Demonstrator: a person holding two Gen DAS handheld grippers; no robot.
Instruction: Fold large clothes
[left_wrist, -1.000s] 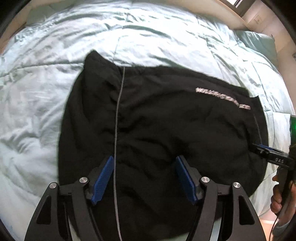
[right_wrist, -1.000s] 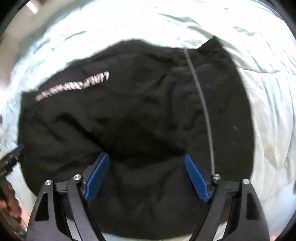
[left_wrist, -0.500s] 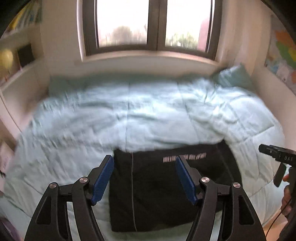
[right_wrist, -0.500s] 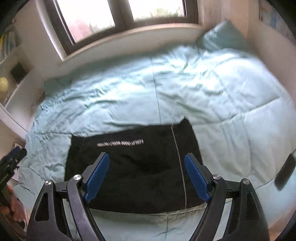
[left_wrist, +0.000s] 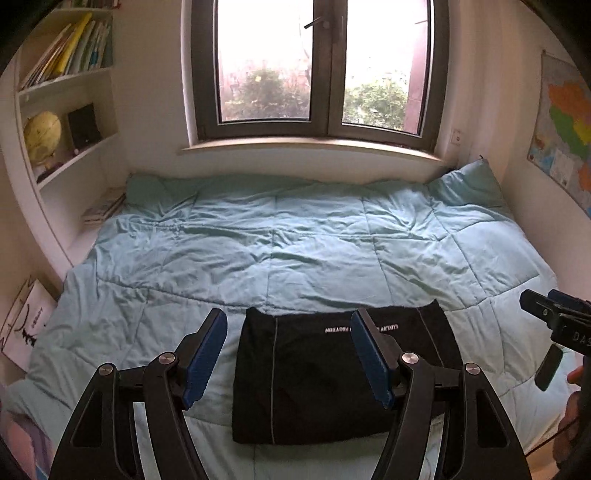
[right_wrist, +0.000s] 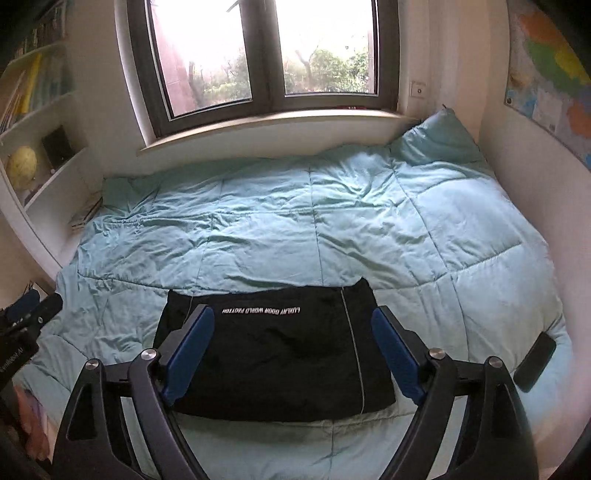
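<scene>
Left wrist view: left gripper (left_wrist: 290, 356), jaws spread wide, nothing held between the blue pads (left_wrist: 205, 354); it is raised above the near edge of the bed. Folded black garment (left_wrist: 343, 373) is seen lying flat as a compact rectangle on the light blue quilt (left_wrist: 303, 243), close to the near edge and slightly right of centre. A line of white lettering (left_wrist: 338, 328) runs along the far part of the garment, and a thin pale stripe (left_wrist: 274, 373) runs down its left portion. Right gripper (left_wrist: 554, 317) is partly seen at the right border, apart from the garment; its jaw state cannot be told from this view.

Right wrist view: right gripper (right_wrist: 291, 352), jaws likewise spread wide and empty, held above the same garment (right_wrist: 273, 350) without contact. Here the pale stripe (right_wrist: 354, 347) is found on the garment's right portion. A dark flat object (right_wrist: 535, 362), unidentifiable, lies on the quilt (right_wrist: 332, 221) near its right edge.

Surroundings recorded: double window (left_wrist: 325, 70) at the head of the bed, pillow (left_wrist: 465, 184) in the far right corner, wall map (left_wrist: 565, 133) on the right, shelves with books (left_wrist: 70, 44) and a yellow globe (left_wrist: 42, 134) on the left.
</scene>
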